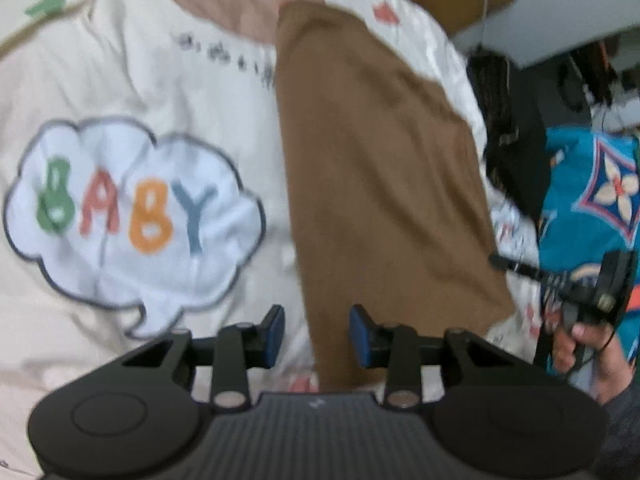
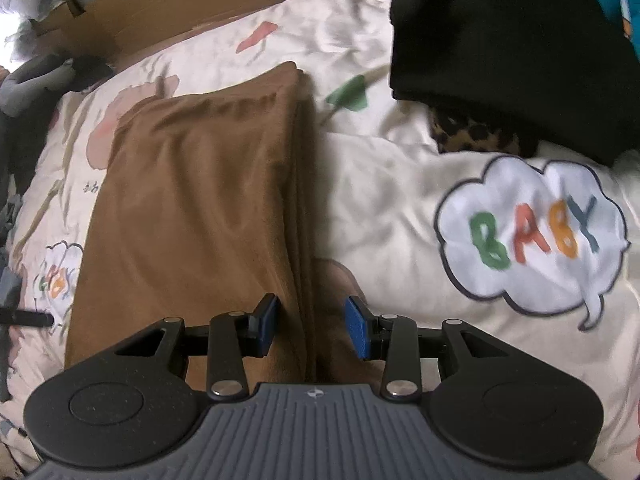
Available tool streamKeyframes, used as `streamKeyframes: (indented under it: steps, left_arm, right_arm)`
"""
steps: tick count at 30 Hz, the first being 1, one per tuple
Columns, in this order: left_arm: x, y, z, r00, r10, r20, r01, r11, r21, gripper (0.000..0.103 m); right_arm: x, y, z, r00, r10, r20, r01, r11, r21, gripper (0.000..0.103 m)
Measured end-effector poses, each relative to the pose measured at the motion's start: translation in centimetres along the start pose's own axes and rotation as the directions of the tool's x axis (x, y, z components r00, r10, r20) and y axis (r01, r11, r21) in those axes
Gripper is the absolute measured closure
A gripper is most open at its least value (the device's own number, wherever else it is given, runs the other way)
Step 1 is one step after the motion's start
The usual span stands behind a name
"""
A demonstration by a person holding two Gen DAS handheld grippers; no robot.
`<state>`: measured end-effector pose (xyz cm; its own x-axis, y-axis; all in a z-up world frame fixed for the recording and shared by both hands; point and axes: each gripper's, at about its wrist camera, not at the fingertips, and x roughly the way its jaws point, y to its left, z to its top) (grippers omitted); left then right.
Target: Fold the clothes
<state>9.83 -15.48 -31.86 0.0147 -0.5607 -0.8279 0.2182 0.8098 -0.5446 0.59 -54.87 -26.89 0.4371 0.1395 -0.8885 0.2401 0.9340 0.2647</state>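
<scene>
Right wrist view: brown garment [image 2: 200,208] lies folded into a long strip at centre left of frame on the printed bedcover [image 2: 400,184]. Right gripper [image 2: 311,327] stands open, straddling the strip's stacked right edge. Left gripper [image 1: 317,335] is open too, holding nothing. Risk: pinching only the top layer would peel the fold apart. Black clothing [image 2: 500,48] crowds the upper right; open room lies mid-frame.

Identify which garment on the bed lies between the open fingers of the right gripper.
The brown garment, folded into a long strip on the cream quilt. Its edge runs between the right gripper fingers; the black garment lies farther off.
</scene>
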Motion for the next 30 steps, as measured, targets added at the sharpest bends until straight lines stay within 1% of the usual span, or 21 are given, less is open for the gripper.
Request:
streamKeyframes:
  steps: [2, 3, 4, 5, 7, 9, 11, 14, 16, 17, 19, 22, 24, 26, 29, 30]
  left_arm:
    - [0.5, 0.2, -0.6, 1.000, -0.003, -0.015, 0.003, 1.000, 0.000, 0.066]
    - [0.7, 0.3, -0.8, 1.000, -0.017, -0.020, 0.017, 1.000, -0.008, 0.066]
    - [0.9, 0.6, -1.0, 0.999, -0.046, -0.028, 0.046, 0.999, -0.020, 0.066]
    - [1.2, 0.9, -1.1, 0.995, -0.091, -0.034, 0.090, 0.995, -0.036, 0.066]
    - [1.8, 1.9, -1.3, 0.983, -0.179, -0.040, 0.174, 0.980, -0.099, 0.066]
    - [2.6, 2.7, -1.5, 0.981, -0.191, -0.042, 0.184, 0.973, -0.140, 0.066]
    - [3.3, 3.2, -1.7, 0.979, -0.200, -0.037, 0.192, 0.969, -0.155, 0.066]
    - [4.1, 3.8, -1.9, 0.975, -0.220, -0.032, 0.212, 0.962, -0.169, 0.065]
    - [4.4, 3.9, -2.0, 0.969, -0.246, -0.010, 0.241, 0.956, -0.166, 0.060]
    - [4.7, 3.8, -2.0, 0.965, -0.262, -0.006, 0.258, 0.954, -0.152, 0.054]
    - [5.0, 3.6, -1.8, 0.959, -0.282, -0.005, 0.279, 0.952, -0.124, 0.053]
    - [5.5, 3.4, -1.6, 0.946, -0.325, 0.000, 0.322, 0.937, -0.138, 0.053]
    - [5.9, 3.3, -1.6, 0.943, -0.333, 0.008, 0.331, 0.932, -0.146, 0.053]
    - [6.0, 3.6, -1.7, 0.934, -0.356, 0.018, 0.354, 0.921, -0.165, 0.054]
    - [6.4, 4.8, -1.8, 0.912, -0.408, 0.053, 0.407, 0.878, -0.250, 0.057]
    - [6.6, 5.0, -1.9, 0.908, -0.415, 0.057, 0.415, 0.870, -0.266, 0.057]
  right_arm:
    - [-0.4, -0.4, -0.4, 1.000, 0.010, 0.008, -0.011, 1.000, 0.017, 0.059]
    - [-0.6, -0.6, -0.6, 1.000, 0.016, 0.011, -0.016, 1.000, 0.025, 0.059]
    - [-0.8, -0.9, -0.8, 0.999, 0.032, 0.016, -0.033, 0.999, 0.043, 0.059]
    - [-1.1, -1.2, -1.0, 0.999, 0.049, 0.020, -0.050, 0.997, 0.061, 0.059]
    - [-1.4, -1.6, -1.6, 0.996, 0.082, 0.029, -0.085, 0.992, 0.093, 0.059]
    - [-1.4, -2.0, -2.4, 0.989, 0.144, 0.019, -0.145, 0.981, 0.131, 0.059]
    - [-1.1, -2.4, -3.1, 0.981, 0.194, 0.005, -0.192, 0.967, 0.166, 0.059]
    - [-0.3, -2.6, -4.1, 0.976, 0.217, -0.025, -0.209, 0.961, 0.181, 0.058]
    - [0.1, -3.1, -4.3, 0.971, 0.238, -0.026, -0.227, 0.951, 0.209, 0.057]
    - [0.2, -3.3, -4.4, 0.968, 0.248, -0.027, -0.236, 0.946, 0.223, 0.057]
    - [0.6, -3.7, -4.6, 0.963, 0.270, -0.027, -0.254, 0.934, 0.251, 0.057]
    - [1.2, -4.4, -4.9, 0.954, 0.300, -0.024, -0.280, 0.914, 0.292, 0.055]
    - [1.6, -4.9, -5.0, 0.948, 0.317, -0.015, -0.295, 0.898, 0.327, 0.055]
    - [2.2, -5.5, -5.2, 0.941, 0.338, -0.004, -0.312, 0.874, 0.373, 0.054]
    - [3.0, -6.1, -5.4, 0.932, 0.363, -0.002, -0.328, 0.844, 0.424, 0.054]
    - [3.2, -6.3, -5.2, 0.931, 0.366, -0.005, -0.329, 0.842, 0.427, 0.054]
